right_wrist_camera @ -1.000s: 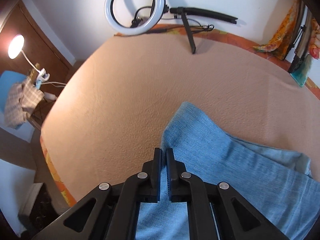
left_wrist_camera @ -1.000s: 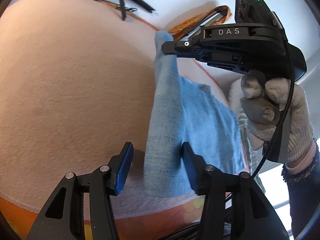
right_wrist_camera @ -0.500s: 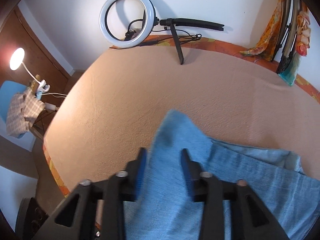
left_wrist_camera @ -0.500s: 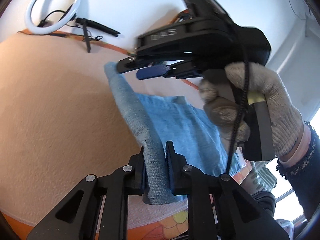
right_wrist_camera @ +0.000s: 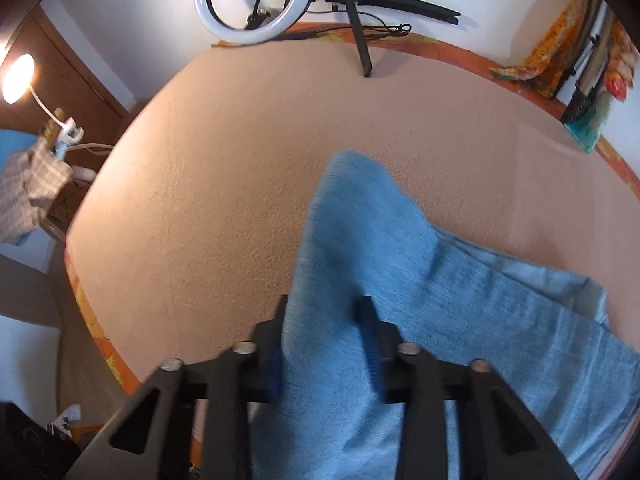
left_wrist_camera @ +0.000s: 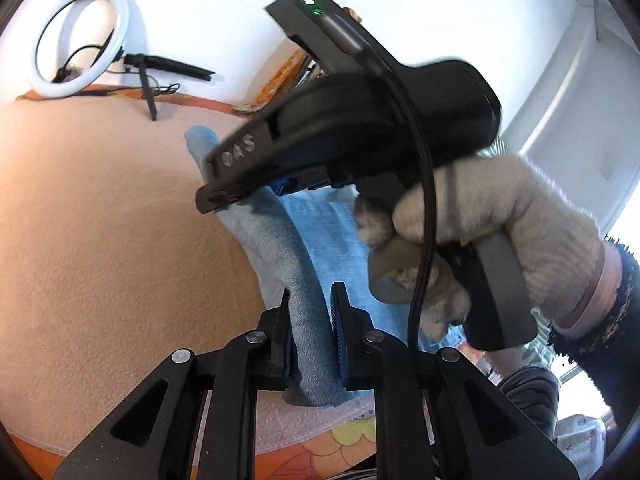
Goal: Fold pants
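Note:
Light blue pants (left_wrist_camera: 280, 240) lie partly folded on a peach bedspread (left_wrist_camera: 100, 240). My left gripper (left_wrist_camera: 310, 332) is shut on the near folded edge of the pants and lifts it. My right gripper (right_wrist_camera: 322, 336) is open, its fingers either side of a raised ridge of the pants (right_wrist_camera: 360, 248) without pinching it. In the left wrist view the right gripper (left_wrist_camera: 248, 196) hovers over the far end of that ridge, held by a gloved hand (left_wrist_camera: 500, 232).
A white ring light (right_wrist_camera: 254, 0) on a black stand sits at the far bed edge by the wall. Orange floral bedding (right_wrist_camera: 520, 68) lies at the far right. A lamp (right_wrist_camera: 16, 78) and a chair with cloth (right_wrist_camera: 28, 184) stand to the left, off the bed.
My left gripper closed on the near pants edge and lifted it. My right gripper opened, let go of the far edge and drew back along the fold.

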A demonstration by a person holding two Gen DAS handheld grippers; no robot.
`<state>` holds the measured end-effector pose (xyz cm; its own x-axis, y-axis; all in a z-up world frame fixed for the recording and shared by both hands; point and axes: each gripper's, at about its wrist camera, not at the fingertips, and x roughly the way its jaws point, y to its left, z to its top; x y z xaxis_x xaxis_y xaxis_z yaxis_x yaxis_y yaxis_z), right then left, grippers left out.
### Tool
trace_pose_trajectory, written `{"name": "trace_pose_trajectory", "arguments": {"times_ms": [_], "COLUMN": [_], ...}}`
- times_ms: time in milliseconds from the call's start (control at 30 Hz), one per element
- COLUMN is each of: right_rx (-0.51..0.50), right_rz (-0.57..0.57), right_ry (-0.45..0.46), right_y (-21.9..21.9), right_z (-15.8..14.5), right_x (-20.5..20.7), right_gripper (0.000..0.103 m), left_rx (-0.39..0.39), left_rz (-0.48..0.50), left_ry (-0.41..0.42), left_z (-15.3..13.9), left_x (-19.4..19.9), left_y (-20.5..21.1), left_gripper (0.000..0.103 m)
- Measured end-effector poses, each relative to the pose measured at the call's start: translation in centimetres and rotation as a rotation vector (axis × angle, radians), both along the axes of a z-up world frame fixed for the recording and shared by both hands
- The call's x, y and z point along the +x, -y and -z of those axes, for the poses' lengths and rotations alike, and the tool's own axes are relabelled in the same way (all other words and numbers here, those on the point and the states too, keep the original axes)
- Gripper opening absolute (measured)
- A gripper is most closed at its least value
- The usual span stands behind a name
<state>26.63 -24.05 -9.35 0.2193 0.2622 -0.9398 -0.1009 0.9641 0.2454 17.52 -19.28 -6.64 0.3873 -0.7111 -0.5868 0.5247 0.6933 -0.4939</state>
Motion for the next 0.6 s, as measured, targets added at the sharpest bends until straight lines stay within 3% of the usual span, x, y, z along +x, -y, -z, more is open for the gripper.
{"name": "trace_pose_trajectory", "arguments": {"times_ms": [67,167,400,600], "right_rx": [0.031,0.116,0.256,0.337], "right_rz": [0.027,0.108,0.237,0.323], "right_ry": [0.056,0.124,0.266,0.335], "right_y": [1.2,3.8,10.6,15.7], "right_z": [-1.1,-2.9,-6.4,-8.4], "right_x": [-0.9,-2.3,-6.0,-8.6], "right_gripper": [0.009,0.006,0.004,0.004], "left_rx": [0.007,0.008,0.011,0.03], "left_rz": [0.018,0.053,0.165,0.245], "left_ry": [0.018,0.051,0.126,0.161], "left_z": [-0.6,-1.9,-4.8,-7.0], "left_x": [0.3,-0.1,-1.2,-2.0], "left_y": [0.7,1.8,5.5,9.1], "left_gripper": [0.014,0.014,0.014,0.018]}}
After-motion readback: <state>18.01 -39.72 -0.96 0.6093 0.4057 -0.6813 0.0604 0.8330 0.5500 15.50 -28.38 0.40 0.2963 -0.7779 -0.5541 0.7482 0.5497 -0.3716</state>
